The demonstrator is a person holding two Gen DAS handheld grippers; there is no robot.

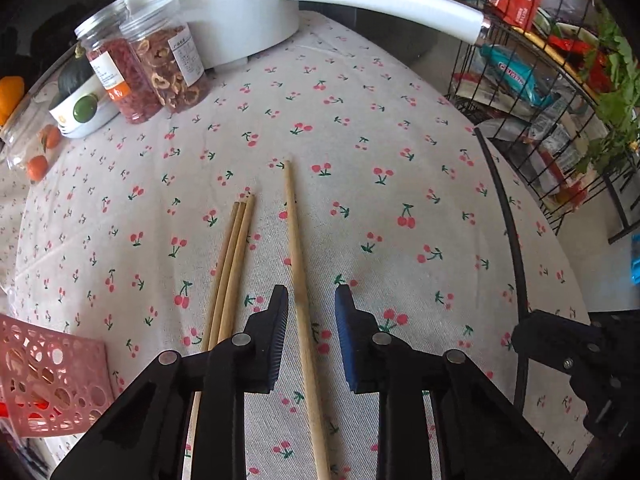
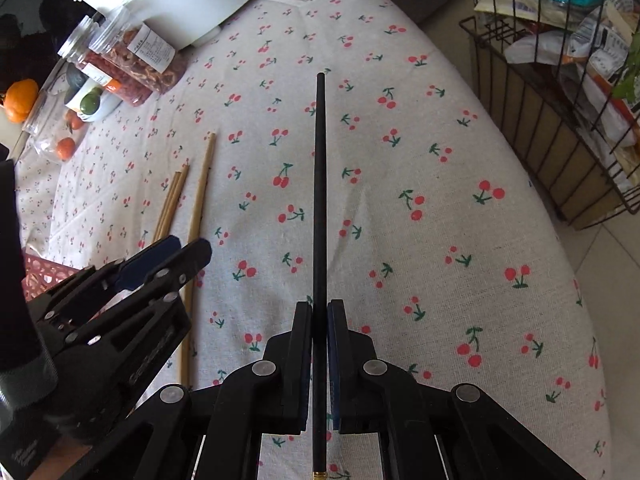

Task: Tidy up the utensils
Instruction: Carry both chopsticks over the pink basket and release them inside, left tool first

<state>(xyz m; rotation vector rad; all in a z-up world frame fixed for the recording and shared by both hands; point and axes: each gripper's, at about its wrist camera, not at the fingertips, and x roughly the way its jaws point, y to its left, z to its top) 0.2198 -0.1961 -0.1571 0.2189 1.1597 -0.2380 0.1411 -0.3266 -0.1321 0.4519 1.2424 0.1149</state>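
A single wooden chopstick lies on the cherry-print tablecloth, and it runs between the fingers of my left gripper. A gap shows on each side of the stick, so the pads do not press it and the gripper is open. Three more wooden chopsticks lie together just to its left. My right gripper is shut on a black chopstick, which points away over the cloth. The left gripper also shows in the right wrist view, over the wooden chopsticks.
A pink perforated basket sits at the near left. At the back left are a white pot with a long handle, two jars of dried fruit and small oranges. A black wire rack of snack packets stands off the table's right edge.
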